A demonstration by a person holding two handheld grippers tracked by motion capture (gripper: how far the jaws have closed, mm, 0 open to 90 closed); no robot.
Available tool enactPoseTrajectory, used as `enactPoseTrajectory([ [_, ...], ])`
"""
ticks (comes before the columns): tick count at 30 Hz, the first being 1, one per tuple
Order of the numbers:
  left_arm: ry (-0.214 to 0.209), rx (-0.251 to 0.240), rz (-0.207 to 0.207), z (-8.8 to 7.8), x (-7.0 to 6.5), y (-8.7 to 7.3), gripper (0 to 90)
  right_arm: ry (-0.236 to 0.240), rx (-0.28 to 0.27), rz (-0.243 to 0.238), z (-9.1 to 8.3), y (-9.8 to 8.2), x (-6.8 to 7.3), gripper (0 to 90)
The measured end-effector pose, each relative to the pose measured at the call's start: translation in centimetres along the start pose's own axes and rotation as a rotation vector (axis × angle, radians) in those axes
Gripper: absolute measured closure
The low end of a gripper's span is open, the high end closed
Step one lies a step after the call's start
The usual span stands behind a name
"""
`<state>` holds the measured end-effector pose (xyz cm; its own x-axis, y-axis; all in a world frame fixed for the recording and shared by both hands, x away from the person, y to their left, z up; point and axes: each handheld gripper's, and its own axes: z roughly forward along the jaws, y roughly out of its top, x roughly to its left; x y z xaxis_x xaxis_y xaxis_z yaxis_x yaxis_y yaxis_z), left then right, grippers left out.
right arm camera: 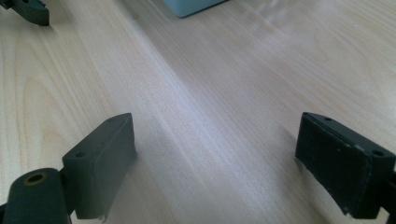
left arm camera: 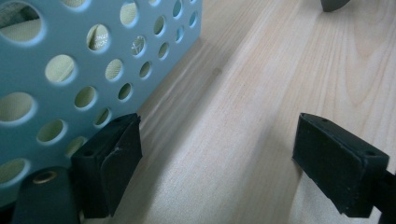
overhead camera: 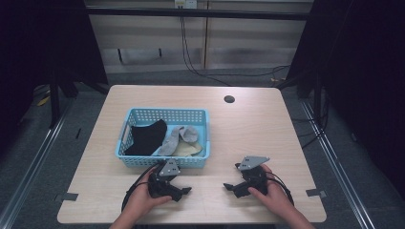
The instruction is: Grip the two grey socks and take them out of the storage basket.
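From the high view, the left gripper (overhead camera: 184,192) and the right gripper (overhead camera: 230,187) lie low over the wooden table (overhead camera: 253,129), each in a hand, tips turned toward one another with bare wood between them. Just beyond the left gripper stands the blue basket (overhead camera: 125,138), its long axis running across the table from side to side, its near long wall close to that gripper; inside lie a black cloth (overhead camera: 147,137), a grey sock (overhead camera: 177,138) and a pale beige piece (overhead camera: 188,150). The left gripper view shows what the high view cannot: the perforated basket wall (left arm camera: 60,93) rises just beside the left-hand jaw, beige fabric showing through the holes, while the jaws stand wide apart with only table grain between them, released and holding nothing. In the right gripper view its jaws are likewise spread and empty over bare wood; ahead of them a corner of the basket (right arm camera: 191,6) sits at the top edge, and the tip of the left gripper (right arm camera: 30,10) peeks in at the upper left.
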<state>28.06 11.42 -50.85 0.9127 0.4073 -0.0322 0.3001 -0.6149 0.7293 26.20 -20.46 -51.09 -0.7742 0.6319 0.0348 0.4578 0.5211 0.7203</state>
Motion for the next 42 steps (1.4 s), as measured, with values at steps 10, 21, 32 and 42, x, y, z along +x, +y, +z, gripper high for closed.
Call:
enactPoseTrajectory([
  [10,-0.042,0.152,0.008,-1.2,-0.8,1.2,21.6,0.000,0.000,-0.001,0.0,0.0,0.0,11.5],
  [21,-0.112,0.325,-0.084,-6.2,0.1,6.1,23.1,0.000,0.000,-0.002,0.0,0.0,0.0,11.6],
  [32,-0.101,0.451,-0.135,-8.3,3.1,10.4,24.5,-0.001,-0.003,-0.003,0.0,0.0,0.0,11.6],
  [42,-0.046,0.483,-0.199,-6.9,7.4,11.6,24.1,-0.005,-0.007,-0.006,0.0,0.0,-0.1,11.6],
])
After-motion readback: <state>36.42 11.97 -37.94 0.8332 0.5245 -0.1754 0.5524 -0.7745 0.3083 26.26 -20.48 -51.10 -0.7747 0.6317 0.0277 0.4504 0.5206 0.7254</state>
